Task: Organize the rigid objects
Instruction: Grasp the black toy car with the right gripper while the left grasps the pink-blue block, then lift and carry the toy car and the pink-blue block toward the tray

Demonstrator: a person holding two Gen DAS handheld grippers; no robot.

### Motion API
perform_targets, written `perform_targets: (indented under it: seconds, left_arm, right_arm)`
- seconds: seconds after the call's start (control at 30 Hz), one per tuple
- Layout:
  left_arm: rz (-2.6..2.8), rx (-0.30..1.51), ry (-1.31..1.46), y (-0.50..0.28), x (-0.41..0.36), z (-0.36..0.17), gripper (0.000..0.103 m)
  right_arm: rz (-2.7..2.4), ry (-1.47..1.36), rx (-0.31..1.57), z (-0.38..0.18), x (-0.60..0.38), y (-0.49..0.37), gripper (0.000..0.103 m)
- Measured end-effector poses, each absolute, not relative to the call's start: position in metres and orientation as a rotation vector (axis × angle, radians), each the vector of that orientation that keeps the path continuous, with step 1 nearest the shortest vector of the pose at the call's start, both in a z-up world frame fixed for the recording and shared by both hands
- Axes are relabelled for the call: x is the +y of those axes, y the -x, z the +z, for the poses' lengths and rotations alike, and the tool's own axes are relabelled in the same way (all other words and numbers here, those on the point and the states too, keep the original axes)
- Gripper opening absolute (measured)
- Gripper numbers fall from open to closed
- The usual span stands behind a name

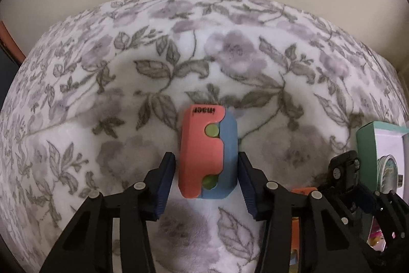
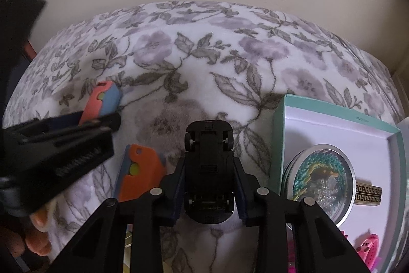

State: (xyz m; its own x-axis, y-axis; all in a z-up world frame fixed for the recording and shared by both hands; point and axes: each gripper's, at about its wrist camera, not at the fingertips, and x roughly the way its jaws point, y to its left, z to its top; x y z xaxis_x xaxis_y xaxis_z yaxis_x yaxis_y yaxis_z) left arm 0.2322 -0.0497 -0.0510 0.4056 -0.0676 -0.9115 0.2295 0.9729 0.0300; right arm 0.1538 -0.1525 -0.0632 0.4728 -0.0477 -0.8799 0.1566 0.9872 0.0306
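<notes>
A pink and blue block (image 1: 207, 155) with two green dots stands between the fingers of my left gripper (image 1: 206, 181). The pads are close on both sides, with a thin gap on the left, so I cannot tell whether it is gripped. It also shows in the right wrist view (image 2: 103, 100). My right gripper (image 2: 209, 186) is shut on a black toy car (image 2: 209, 170), held belly up above the floral blanket (image 2: 204, 55). An orange and blue block (image 2: 139, 174) lies on the blanket left of the car.
A teal box (image 2: 278, 140) with a white inside stands at the right, holding a round dragon tin (image 2: 323, 178) and a black and gold bar (image 2: 368, 193). Pink items (image 2: 368, 247) lie at its near end. A beige wall is behind the bed.
</notes>
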Motion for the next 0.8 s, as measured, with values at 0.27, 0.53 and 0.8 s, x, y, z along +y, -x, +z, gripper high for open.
perform_targets:
  seconds: [0.27, 0.53, 0.8]
  left_arm:
    - [-0.185, 1.140, -0.160, -0.232, -0.050, -0.047, 0.047]
    - [-0.173, 1.149, -0.180, -0.230, -0.054, -0.046, 0.045]
    - [-0.148, 1.179, -0.220, -0.226, -0.060, -0.043, 0.045]
  right_arm:
    - [-0.126, -0.098, 1.072, -0.064, -0.152, -0.153, 0.035]
    - [-0.125, -0.092, 1.072, -0.064, -0.151, -0.153, 0.035]
    - [-0.132, -0.093, 1.096, -0.063, -0.149, -0.153, 0.035]
